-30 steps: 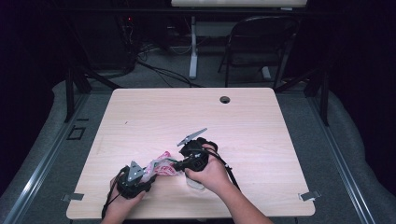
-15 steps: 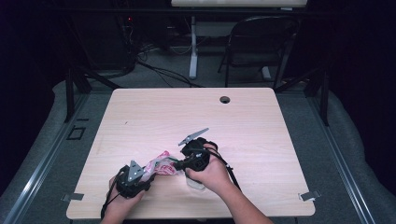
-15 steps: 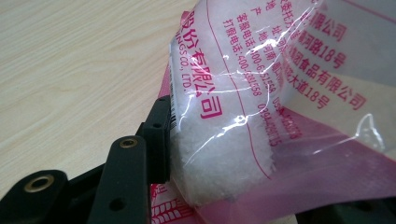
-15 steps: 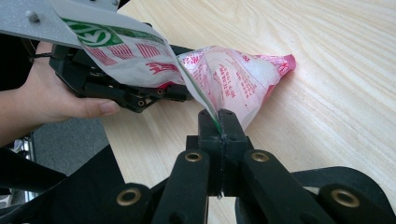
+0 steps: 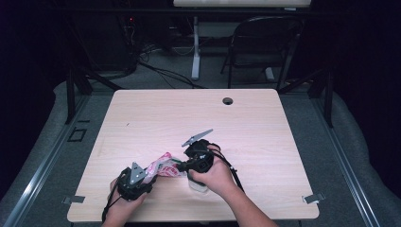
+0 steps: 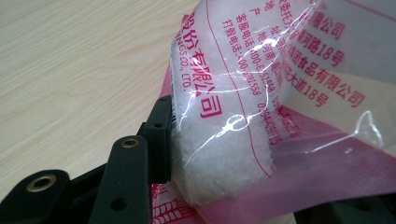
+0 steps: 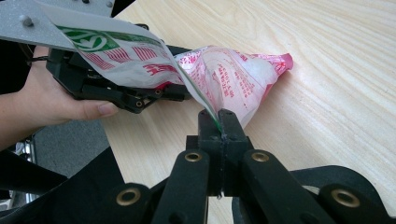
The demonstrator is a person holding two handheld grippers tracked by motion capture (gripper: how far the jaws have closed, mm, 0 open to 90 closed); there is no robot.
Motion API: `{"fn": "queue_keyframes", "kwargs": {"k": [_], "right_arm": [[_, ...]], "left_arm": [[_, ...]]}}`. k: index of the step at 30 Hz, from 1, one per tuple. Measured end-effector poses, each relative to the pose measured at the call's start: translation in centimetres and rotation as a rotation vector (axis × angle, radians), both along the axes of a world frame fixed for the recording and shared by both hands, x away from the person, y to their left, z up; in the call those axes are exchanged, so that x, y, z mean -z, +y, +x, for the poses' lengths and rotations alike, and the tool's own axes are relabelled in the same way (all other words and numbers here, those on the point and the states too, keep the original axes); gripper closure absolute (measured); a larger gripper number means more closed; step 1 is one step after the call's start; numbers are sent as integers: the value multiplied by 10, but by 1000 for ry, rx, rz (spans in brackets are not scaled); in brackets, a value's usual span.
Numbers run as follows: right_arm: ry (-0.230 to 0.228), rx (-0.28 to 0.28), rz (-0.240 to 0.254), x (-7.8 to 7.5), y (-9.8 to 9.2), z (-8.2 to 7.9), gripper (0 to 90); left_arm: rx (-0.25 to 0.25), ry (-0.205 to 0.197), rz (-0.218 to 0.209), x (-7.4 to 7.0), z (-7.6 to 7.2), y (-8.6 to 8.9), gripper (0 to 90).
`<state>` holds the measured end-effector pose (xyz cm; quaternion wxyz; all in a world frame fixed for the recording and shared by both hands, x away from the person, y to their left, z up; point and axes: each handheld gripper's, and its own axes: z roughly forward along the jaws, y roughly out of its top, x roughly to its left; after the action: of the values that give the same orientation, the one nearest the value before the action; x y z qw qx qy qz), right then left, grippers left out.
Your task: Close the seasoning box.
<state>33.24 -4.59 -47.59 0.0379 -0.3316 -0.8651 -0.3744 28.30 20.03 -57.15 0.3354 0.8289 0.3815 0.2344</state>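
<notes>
Bag [image 5: 163, 166]: clear plastic, pink Chinese print, "CO., LTD.", white grains inside; near the table's [image 5: 283, 142] front edge, far half open. Left gripper [image 5: 142, 177] seemingly clamps its bulk; right gripper [image 7: 218, 122] pinches its edge shut.

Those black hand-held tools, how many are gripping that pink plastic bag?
2. The left tool clamps the white, grainy bulk of the bag at the table's near edge; the right tool pinches a thin edge of the film beside it.

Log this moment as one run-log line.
left gripper: shut on plastic bag | right gripper: pinching bag edge | table: bag lifted between them
</notes>
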Motion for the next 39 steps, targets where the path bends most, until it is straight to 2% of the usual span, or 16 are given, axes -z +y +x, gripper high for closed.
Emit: {"fn": "queue_keyframes", "kwargs": {"k": [9,18,25,30,39], "right_arm": [[-2,-1,6,-1,-2,0,888],[-17,14,14,-3,-11,-1,710],[-46,32,33,-9,-20,-5,628],[-60,41,38,-9,-27,-7,621],[-45,47,33,-10,-37,-9,608]], "left_arm": [[2,3,-17,-1,0,-1,565],[-9,6,-36,-2,1,2,571],[-17,5,-47,-2,0,3,574],[-17,1,-44,-3,0,3,575],[-21,-5,-48,-4,0,2,577]]}}
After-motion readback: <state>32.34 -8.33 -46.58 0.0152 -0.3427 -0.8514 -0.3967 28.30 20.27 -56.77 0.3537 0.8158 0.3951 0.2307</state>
